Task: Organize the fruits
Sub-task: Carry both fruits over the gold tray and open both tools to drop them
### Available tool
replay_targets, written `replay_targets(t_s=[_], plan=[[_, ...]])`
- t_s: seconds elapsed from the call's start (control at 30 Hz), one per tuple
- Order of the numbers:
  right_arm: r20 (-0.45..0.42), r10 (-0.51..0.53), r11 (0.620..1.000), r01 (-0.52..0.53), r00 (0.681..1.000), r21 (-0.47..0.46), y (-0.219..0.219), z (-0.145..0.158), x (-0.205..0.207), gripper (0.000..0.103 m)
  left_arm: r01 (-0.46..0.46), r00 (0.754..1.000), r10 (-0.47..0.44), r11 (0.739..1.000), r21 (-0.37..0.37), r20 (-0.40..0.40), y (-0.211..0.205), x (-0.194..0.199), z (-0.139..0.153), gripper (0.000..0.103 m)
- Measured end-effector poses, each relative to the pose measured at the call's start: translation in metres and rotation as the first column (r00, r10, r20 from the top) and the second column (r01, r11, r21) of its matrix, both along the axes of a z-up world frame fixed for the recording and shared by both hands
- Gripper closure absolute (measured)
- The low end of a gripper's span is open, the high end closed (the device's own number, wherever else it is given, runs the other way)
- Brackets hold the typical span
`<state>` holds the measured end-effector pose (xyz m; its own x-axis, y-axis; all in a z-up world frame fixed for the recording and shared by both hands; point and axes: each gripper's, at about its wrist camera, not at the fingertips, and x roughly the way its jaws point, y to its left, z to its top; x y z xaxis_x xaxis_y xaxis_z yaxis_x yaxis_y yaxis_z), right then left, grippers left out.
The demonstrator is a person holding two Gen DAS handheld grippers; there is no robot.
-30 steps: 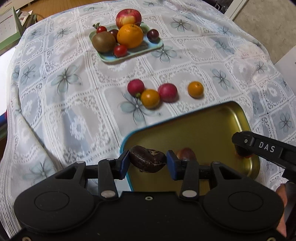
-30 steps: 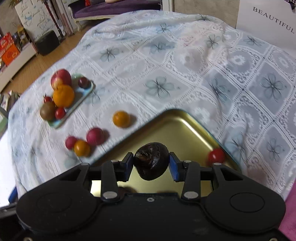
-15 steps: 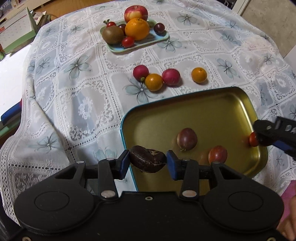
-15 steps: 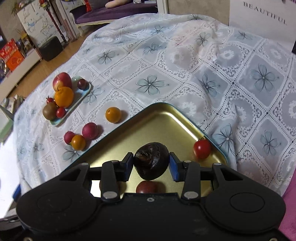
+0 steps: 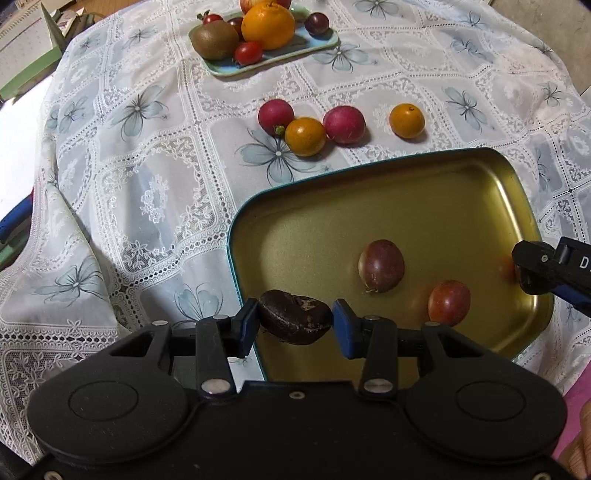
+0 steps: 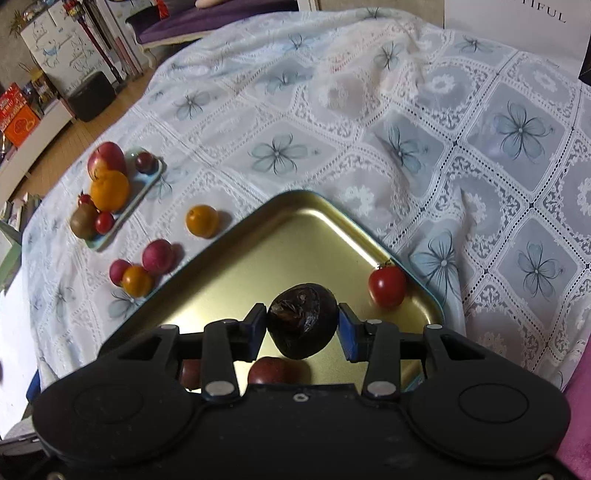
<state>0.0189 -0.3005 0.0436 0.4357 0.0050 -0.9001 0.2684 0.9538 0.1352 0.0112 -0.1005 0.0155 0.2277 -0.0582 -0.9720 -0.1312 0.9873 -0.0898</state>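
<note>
Left wrist view: the lace tablecloth (image 5: 110,177) with blue flowers is seen at the left. At the top, a pale blue tray (image 5: 275,61) is loaded with a kiwi (image 5: 214,44), a cherry tomato (image 5: 248,52), a large orange (image 5: 268,25) and a dark plum (image 5: 316,23). Nearer, four loose fruits are laid on the cloth in a rough row: a red radish-like fruit (image 5: 275,116), a small orange fruit (image 5: 305,136) touching it, a second red one (image 5: 344,124) touching that, and another small orange fruit (image 5: 406,120) set apart. A gold tin tray (image 5: 424,206) with a teal rim is placed nearest; a purplish passion fruit (image 5: 381,265) and a reddish round fruit (image 5: 449,302) are lying in it. A dark wrinkled fruit (image 5: 293,322) is pinched between the blue pads of the left gripper (image 5: 294,326) over the tray's near-left rim. At the right edge, the tip of the right gripper (image 5: 546,269) is seen above the tray.

Right wrist view: the pale blue tray (image 6: 149,181) is seen far left, then the four loose fruits, then the gold tin tray (image 6: 295,236). A dark shrivelled round fruit (image 6: 302,320) is clamped by the right gripper (image 6: 302,328) above the tray's floor. A red cherry tomato (image 6: 386,285) is resting against the tray's right wall.
</note>
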Motion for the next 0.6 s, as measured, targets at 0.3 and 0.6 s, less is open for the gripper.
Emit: replay_targets(t_s=[0.3,0.6], plan=[[-0.014,-0.016,0.999,0.017,1.0,0.038,-0.0077,-0.0054,0.001,0.059,-0.002,1.0,0.001,1.0,-0.015,-0.02,0.0009,-0.0001,-0.0015,0.053],[0.005,-0.009,0.999,0.009,1.0,0.045,-0.0063,0.0007,-0.0011,0.059,0.009,1.0,-0.009,1.0,-0.025,0.01,0.0029,-0.0018,0.0059,0.052]])
